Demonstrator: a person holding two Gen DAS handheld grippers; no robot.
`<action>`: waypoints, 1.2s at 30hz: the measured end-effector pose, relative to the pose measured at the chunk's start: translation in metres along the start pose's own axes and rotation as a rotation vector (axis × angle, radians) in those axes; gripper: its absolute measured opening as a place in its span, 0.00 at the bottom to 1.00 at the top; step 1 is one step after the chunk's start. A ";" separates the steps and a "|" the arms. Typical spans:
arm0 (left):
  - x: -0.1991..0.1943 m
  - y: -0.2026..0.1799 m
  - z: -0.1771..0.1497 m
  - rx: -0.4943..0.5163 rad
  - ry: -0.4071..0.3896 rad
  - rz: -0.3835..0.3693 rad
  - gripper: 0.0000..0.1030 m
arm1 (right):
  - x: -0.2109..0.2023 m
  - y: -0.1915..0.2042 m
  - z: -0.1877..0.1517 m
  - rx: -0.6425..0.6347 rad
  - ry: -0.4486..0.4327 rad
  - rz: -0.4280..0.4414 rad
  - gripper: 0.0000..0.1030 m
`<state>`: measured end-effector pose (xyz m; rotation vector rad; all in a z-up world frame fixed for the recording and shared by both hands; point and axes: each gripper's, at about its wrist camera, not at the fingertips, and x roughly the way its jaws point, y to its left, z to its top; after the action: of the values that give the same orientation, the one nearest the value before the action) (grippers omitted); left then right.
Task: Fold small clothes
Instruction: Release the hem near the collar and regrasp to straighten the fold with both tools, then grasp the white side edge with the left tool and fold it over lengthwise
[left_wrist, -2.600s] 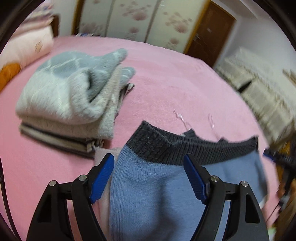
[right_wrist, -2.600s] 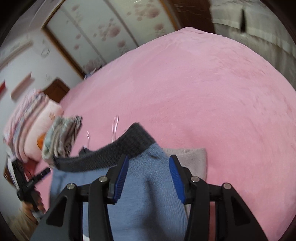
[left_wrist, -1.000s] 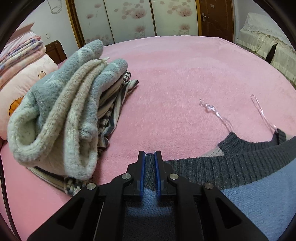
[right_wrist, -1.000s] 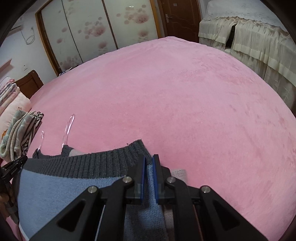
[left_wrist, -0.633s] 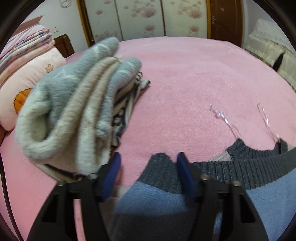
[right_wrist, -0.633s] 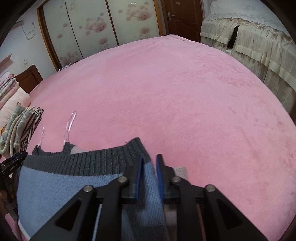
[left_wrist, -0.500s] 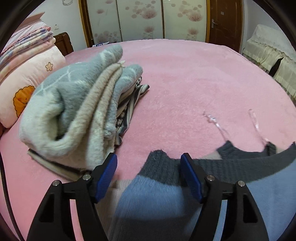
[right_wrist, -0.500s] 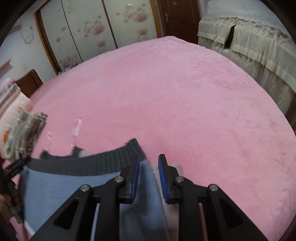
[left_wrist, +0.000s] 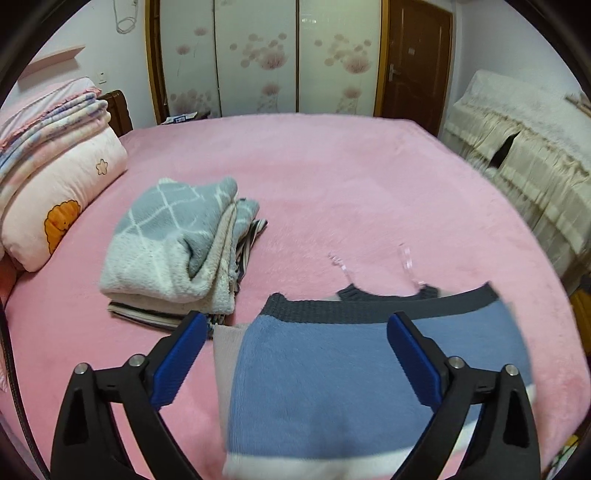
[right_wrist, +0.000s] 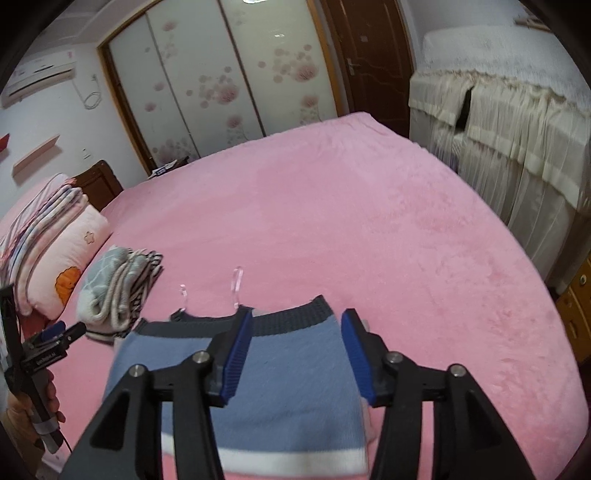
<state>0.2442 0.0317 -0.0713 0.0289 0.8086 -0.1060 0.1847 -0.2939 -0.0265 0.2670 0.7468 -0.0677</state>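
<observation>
A small blue knitted garment (left_wrist: 325, 376) with a dark grey ribbed band and a white stripe lies folded flat on the pink bed. Two clear straps (left_wrist: 406, 258) stick out past its far edge. My left gripper (left_wrist: 295, 354) hangs above the garment's left part, jaws opening wide, nothing pressed between them. My right gripper (right_wrist: 295, 347) hovers over the same garment (right_wrist: 288, 373) at its right part, jaws opening, the cloth lying free below them. The left gripper (right_wrist: 59, 332) also shows at the left edge of the right wrist view, held by a hand.
A pile of folded clothes (left_wrist: 173, 251), grey checked fleece on top, sits left of the garment. Pillows and folded quilts (left_wrist: 55, 177) lie at the far left. A cream covered piece of furniture (right_wrist: 517, 140) stands past the pink bed's (right_wrist: 369, 221) right edge.
Both grippers were shut on the garment's grey band and have let go. They have opened and risen away from the bed, and the garment now lies flat.
</observation>
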 end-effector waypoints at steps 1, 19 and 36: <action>-0.012 0.001 0.001 -0.011 -0.009 -0.013 0.97 | -0.006 0.003 -0.002 -0.005 -0.006 0.001 0.57; -0.106 0.024 -0.076 -0.153 -0.083 -0.077 0.98 | -0.054 0.059 -0.056 -0.024 -0.100 0.043 0.60; 0.022 0.058 -0.204 -0.493 0.156 -0.154 0.98 | 0.023 0.092 -0.136 -0.164 -0.041 -0.042 0.60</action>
<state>0.1184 0.1008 -0.2283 -0.4963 0.9745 -0.0473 0.1257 -0.1690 -0.1175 0.0933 0.7133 -0.0510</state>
